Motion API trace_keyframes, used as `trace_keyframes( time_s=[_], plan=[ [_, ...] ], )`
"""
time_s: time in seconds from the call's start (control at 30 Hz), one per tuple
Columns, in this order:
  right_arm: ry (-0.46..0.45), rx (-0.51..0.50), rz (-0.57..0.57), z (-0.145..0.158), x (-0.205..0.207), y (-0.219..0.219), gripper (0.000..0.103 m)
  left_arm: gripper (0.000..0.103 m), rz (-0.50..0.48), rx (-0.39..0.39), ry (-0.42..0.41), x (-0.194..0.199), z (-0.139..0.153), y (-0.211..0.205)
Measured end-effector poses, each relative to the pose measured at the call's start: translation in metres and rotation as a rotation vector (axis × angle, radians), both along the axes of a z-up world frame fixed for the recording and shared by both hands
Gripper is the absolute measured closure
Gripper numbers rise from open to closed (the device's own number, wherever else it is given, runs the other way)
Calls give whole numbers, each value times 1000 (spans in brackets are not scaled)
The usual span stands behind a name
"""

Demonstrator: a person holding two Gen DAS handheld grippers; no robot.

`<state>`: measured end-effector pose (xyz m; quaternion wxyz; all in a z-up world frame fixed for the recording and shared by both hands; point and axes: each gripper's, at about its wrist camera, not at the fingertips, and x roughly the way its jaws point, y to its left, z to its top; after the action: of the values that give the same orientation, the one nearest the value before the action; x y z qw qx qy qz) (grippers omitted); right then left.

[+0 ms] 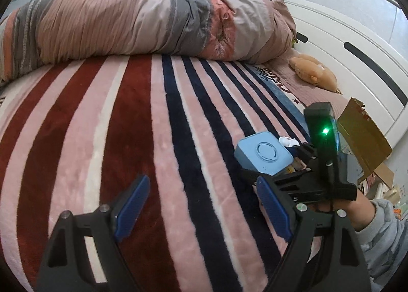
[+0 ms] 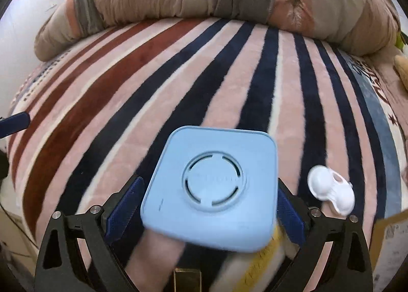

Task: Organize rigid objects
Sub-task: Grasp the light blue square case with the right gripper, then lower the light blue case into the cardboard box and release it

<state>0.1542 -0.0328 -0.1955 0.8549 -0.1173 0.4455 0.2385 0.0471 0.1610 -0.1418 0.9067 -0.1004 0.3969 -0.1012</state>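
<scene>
A light-blue square box [image 2: 211, 187] with a round grille on top lies on the striped blanket [image 2: 178, 83], partly on a white and yellow thing [image 2: 260, 264]. My right gripper [image 2: 207, 181] straddles the box with its blue pads beside the two sides; a thin gap shows at the left pad, so it stands open. The box is blurred. A small white plastic piece [image 2: 331, 190] lies just right of it. In the left wrist view the blue box [image 1: 262, 156] and white piece [image 1: 288, 142] sit at the right. My left gripper [image 1: 201, 179] hangs open and empty over the blanket [image 1: 127, 126].
A rolled duvet [image 1: 153, 24] lies along the far side of the bed. A plush toy [image 1: 313, 72] rests by the white headboard [image 1: 357, 49]. An open cardboard box [image 1: 362, 139] stands at the bed's right edge, close behind the right hand's sleeve [image 1: 382, 236].
</scene>
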Motion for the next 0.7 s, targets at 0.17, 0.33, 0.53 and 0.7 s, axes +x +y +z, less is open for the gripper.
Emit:
trace_keyframes(
  time_s=[0.17,0.33,0.53,0.7],
  plan=[
    [5,-11,17,-3,1,5,21,19,5,-12,1,6,-2,3],
    [-40,13,74,9,-15,5,22,19,-18,-35,-1,8,3,-1],
    [-115,107,179,46,-49,-5,23,20,-94,-102,-11,8,19,-21],
    [-211,198,273,88,-84,-21,23,20,-191,-137,-46,4,49,-54]
  ],
)
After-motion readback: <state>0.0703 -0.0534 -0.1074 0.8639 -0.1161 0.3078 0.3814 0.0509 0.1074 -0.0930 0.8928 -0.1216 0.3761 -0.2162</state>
